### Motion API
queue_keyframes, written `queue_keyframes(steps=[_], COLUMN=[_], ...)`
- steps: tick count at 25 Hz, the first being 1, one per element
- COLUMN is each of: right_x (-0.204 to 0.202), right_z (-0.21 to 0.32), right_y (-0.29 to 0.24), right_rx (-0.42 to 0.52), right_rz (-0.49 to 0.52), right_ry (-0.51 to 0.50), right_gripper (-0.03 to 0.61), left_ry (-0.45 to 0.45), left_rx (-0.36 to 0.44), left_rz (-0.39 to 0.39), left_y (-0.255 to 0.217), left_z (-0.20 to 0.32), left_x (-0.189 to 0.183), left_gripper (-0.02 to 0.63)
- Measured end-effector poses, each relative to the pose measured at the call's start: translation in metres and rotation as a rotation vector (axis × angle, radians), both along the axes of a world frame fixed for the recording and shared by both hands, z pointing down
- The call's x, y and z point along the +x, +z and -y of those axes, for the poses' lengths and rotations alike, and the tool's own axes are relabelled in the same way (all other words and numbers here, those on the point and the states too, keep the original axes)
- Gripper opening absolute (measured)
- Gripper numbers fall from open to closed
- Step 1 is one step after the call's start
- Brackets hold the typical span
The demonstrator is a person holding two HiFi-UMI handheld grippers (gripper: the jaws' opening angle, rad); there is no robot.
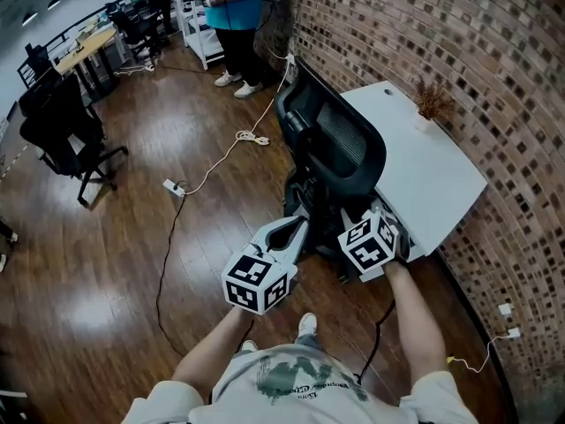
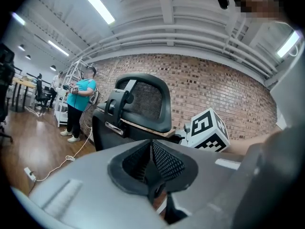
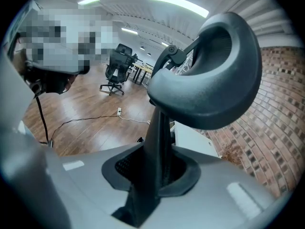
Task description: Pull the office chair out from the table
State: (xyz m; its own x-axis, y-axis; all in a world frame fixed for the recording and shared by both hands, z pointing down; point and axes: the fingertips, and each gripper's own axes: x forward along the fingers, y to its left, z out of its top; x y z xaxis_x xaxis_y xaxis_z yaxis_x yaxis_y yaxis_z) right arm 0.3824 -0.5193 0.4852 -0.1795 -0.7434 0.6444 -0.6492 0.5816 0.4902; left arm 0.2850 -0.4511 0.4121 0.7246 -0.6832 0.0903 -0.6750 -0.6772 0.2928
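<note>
The black office chair (image 1: 340, 140) with a mesh back stands against the white table (image 1: 424, 175). In the right gripper view my right gripper (image 3: 159, 166) is shut on the upright post (image 3: 159, 132) under the chair's curved armrest pad (image 3: 214, 80). In the head view that gripper (image 1: 372, 215) sits at the chair's near side, its jaws hidden under its marker cube. My left gripper (image 1: 296, 228) reaches level toward the chair's lower part. Its mesh pads (image 2: 164, 161) meet, with only a thin dark sliver between them that I cannot identify. The chair back (image 2: 143, 104) rises ahead of it.
A brick wall (image 1: 459, 60) runs behind the table, which carries a dried plant (image 1: 433, 102). A cable and power strip (image 1: 174, 186) lie on the wooden floor. Another black chair (image 1: 66, 131) stands at the left. A person in a teal top (image 1: 237, 7) stands at the far end.
</note>
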Motion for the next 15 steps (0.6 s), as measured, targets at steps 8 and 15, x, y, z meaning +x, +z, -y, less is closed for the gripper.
queue_keyframes(steps=[8,15], right_x=[-0.050,-0.091], right_z=[-0.017,-0.029], right_y=[-0.001,-0.001], right_rx=[0.026,0.036], right_rz=[-0.013,-0.007], right_ry=[0.017,0.041], right_gripper=[0.089,0.090], left_ry=[0.048,0.023], left_rx=[-0.010,0.000], left_rz=[0.006,0.024], left_y=[0.008,0.010], left_z=[-0.042,-0.051], left_x=[-0.061,-0.110], left_gripper=[0.015,0.015])
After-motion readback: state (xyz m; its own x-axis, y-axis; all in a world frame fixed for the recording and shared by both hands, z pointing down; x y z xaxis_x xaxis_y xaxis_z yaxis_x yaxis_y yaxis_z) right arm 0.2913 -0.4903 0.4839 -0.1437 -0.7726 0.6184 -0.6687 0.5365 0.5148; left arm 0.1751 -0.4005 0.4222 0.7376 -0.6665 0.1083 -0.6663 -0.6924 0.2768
